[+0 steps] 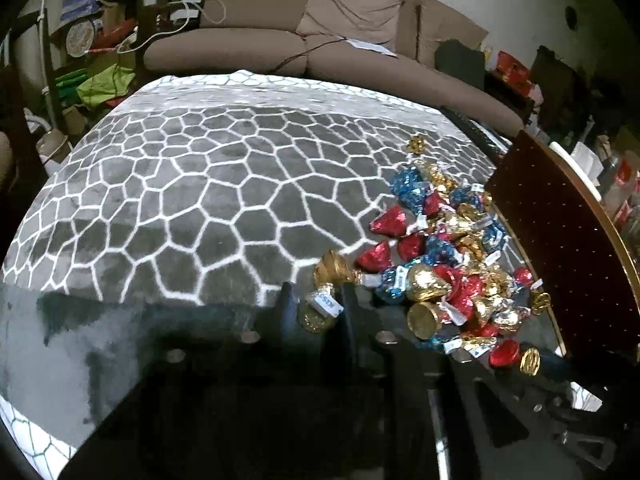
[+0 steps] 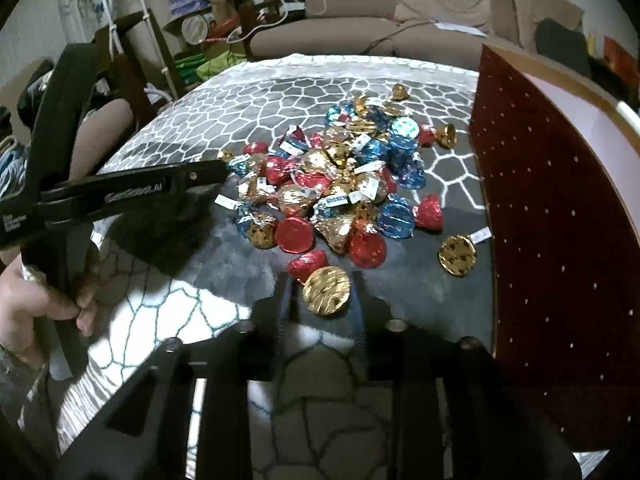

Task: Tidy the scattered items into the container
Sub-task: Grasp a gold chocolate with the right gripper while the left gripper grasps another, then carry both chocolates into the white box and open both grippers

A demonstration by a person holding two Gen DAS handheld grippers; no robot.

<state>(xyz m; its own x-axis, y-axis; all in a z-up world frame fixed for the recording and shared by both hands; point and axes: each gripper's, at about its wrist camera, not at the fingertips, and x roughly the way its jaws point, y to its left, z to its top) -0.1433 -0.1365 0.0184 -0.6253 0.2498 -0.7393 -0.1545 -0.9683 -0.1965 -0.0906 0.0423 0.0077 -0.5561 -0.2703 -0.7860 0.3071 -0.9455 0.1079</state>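
A pile of foil-wrapped candies [image 1: 448, 256], red, blue and gold, lies on a grey mat with a white web pattern [image 1: 200, 184]; it also shows in the right wrist view [image 2: 340, 184]. A dark red box with gold trim [image 1: 560, 240] stands right of the pile, also in the right wrist view [image 2: 552, 220]. My left gripper [image 1: 318, 304] is shut on a gold candy [image 1: 318, 314] at the pile's near left edge. My right gripper [image 2: 324, 292] is shut on another gold candy [image 2: 327, 290] at the pile's near edge. The left gripper also shows at the left of the right wrist view [image 2: 208, 178].
A beige sofa [image 1: 320, 40] stands behind the mat. Cluttered shelves and bags [image 1: 96, 40] are at the back left. More clutter and boxes [image 1: 516, 68] sit at the back right. A loose gold candy [image 2: 457, 255] lies near the box.
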